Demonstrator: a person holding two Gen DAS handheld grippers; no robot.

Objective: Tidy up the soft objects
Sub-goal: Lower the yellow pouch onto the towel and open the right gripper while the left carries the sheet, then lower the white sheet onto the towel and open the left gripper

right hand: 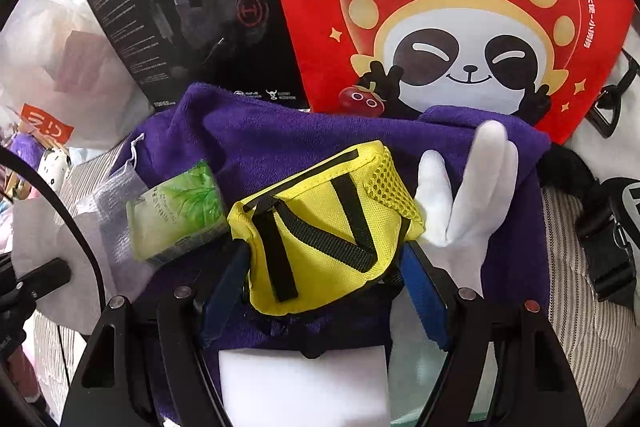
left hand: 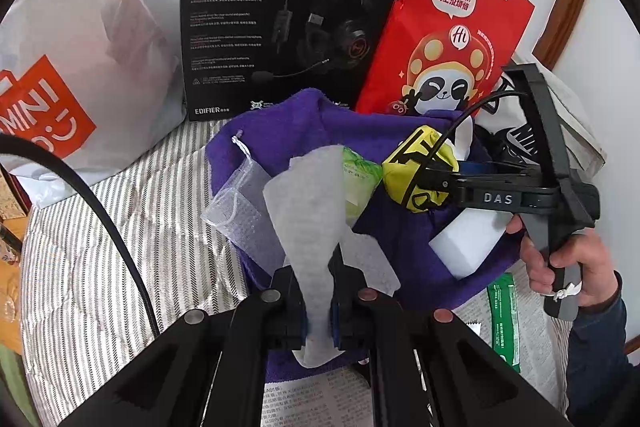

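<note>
Pinching a sheet of white foam wrap [left hand: 308, 259], my left claw [left hand: 314, 311] is nearly closed, the sheet standing up from between its fingers. My right claw [right hand: 324, 279] stands wide with the yellow pouch [right hand: 328, 227] between its blue pads [right hand: 424, 291]; I cannot tell whether they press on it. My right hand [left hand: 568, 267] grips that claw's handle.

Everything soft sits on a purple towel [left hand: 280, 115] spread over the striped bedcover [left hand: 100, 247]. A white foam block [left hand: 468, 243] lies near the towel's front edge, under my right claw. A white glove [right hand: 468, 203] lies just beside the pouch, toward the towel's right edge. A green tissue pack [right hand: 176, 211] touches the pouch's other side, and a bubble-wrap bag [left hand: 244, 207] lies beyond it at the towel's left edge.

Past the towel's far edge stand a black headset box [left hand: 288, 7] and a red paper bag [left hand: 452, 35], with a white plastic bag [left hand: 80, 47] to the left.
</note>
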